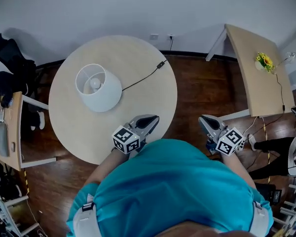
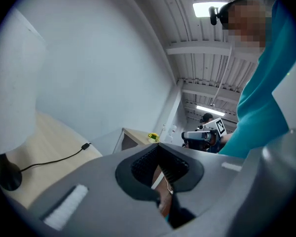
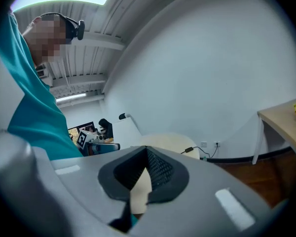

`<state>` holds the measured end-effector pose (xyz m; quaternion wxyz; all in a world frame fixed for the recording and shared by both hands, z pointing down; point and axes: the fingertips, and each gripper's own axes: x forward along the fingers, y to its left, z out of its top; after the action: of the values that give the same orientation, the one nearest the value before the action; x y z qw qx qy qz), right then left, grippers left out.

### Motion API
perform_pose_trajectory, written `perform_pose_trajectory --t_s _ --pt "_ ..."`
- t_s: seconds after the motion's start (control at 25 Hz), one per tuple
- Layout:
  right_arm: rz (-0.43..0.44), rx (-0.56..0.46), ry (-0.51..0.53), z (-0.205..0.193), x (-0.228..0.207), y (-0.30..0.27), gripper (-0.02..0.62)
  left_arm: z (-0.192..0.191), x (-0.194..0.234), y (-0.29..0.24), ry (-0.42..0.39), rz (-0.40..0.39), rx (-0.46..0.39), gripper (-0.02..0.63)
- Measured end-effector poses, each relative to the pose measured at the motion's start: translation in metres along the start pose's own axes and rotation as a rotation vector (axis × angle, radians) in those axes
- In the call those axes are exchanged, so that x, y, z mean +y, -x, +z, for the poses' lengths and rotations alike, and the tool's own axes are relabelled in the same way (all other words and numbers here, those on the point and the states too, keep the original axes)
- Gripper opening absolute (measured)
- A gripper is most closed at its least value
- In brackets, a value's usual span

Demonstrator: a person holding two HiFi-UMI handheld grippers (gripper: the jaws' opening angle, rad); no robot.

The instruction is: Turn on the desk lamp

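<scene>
A desk lamp with a white shade stands left of centre on the round pale table. Its black cord runs to an inline switch near the table's far right edge. In the left gripper view the shade, dark base and switch show at the left. My left gripper is shut and empty over the table's near edge, well short of the lamp. My right gripper is shut and empty, off the table to the right, above the wooden floor.
A rectangular table at the right carries a pot of yellow flowers. Wall sockets sit behind the round table. A cluttered desk and a dark chair stand at the left. A person's leg is at the far right.
</scene>
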<state>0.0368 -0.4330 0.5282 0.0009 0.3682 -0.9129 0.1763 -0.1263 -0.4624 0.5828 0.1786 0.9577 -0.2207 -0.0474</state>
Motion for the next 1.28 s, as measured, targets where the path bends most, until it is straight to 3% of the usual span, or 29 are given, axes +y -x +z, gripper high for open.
perform_pose_trajectory --t_s 0.16,0.36,0.56,0.68,0.84,0.96,1.16,1.28 --pt "0.037 0.013 -0.041 -0.008 -0.063 -0.018 0.002 -0.016 0.035 -0.041 -0.029 0.065 0.048 0.0" --pt "0.152 0.021 -0.004 -0.002 -0.157 -0.038 0.002 -0.033 0.076 -0.115 -0.089 0.177 0.122 0.003" --pt "0.282 0.024 0.004 -0.005 -0.256 -0.043 0.002 -0.066 0.125 -0.205 -0.14 0.342 0.224 0.085" --pt "0.325 0.012 -0.029 -0.007 -0.308 -0.049 0.002 -0.099 0.156 -0.254 -0.205 0.383 0.372 0.161" --pt "0.344 -0.007 -0.072 -0.012 -0.348 -0.045 0.002 -0.155 0.196 -0.293 -0.305 0.389 0.64 0.287" --pt "0.323 -0.007 -0.107 -0.02 -0.372 -0.043 0.002 -0.192 0.228 -0.31 -0.338 0.369 0.801 0.344" --pt "0.238 0.019 -0.143 -0.028 -0.39 -0.052 0.002 -0.221 0.285 -0.33 -0.379 0.316 0.928 0.356" --pt "0.169 0.041 -0.161 -0.023 -0.387 -0.062 0.002 -0.227 0.315 -0.331 -0.326 0.283 0.962 0.371"
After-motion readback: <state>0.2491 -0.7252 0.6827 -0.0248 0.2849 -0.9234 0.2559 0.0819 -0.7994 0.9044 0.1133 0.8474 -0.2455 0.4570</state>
